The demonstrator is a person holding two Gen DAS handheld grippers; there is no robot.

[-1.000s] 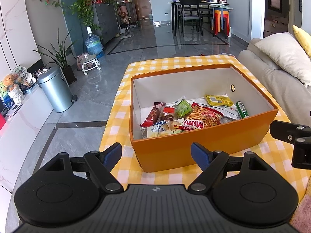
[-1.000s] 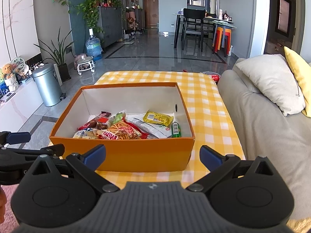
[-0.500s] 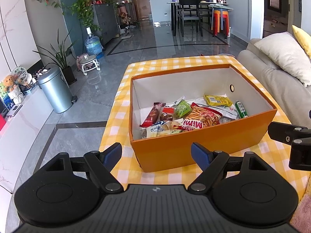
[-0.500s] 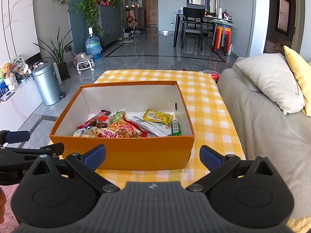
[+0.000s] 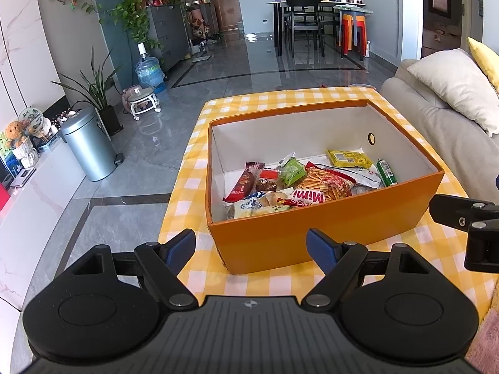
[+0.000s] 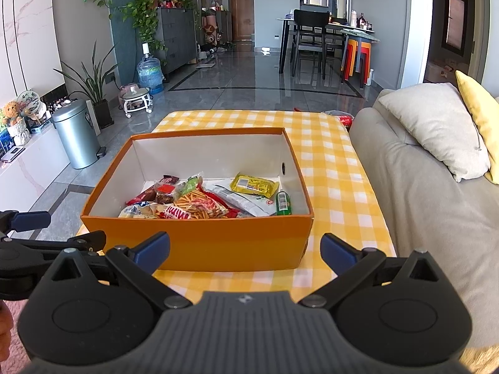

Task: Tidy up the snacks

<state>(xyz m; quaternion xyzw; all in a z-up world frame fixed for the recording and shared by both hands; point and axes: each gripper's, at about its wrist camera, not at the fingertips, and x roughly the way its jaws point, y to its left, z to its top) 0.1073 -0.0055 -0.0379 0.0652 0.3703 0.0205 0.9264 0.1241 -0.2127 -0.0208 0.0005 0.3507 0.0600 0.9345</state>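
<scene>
A home living room is showing itself: a sofa [image 6: 414, 193] with cushions [image 6: 436, 124] sitting beside the table [image 6: 327, 162]; potted plants [image 6: 93, 84] lining the wall; a dining set [image 6: 315, 40] standing beyond.

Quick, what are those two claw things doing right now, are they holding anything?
Left gripper: jaws open, holding nothing, short of the orange box.
Right gripper: jaws open, holding nothing.

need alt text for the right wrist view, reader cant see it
An open orange box holding a pile of snack packets, among them a yellow packet and a small green bottle, sits on a table with a yellow checked cloth. The open right gripper hovers empty just short of it, with a grey sofa alongside.
</scene>
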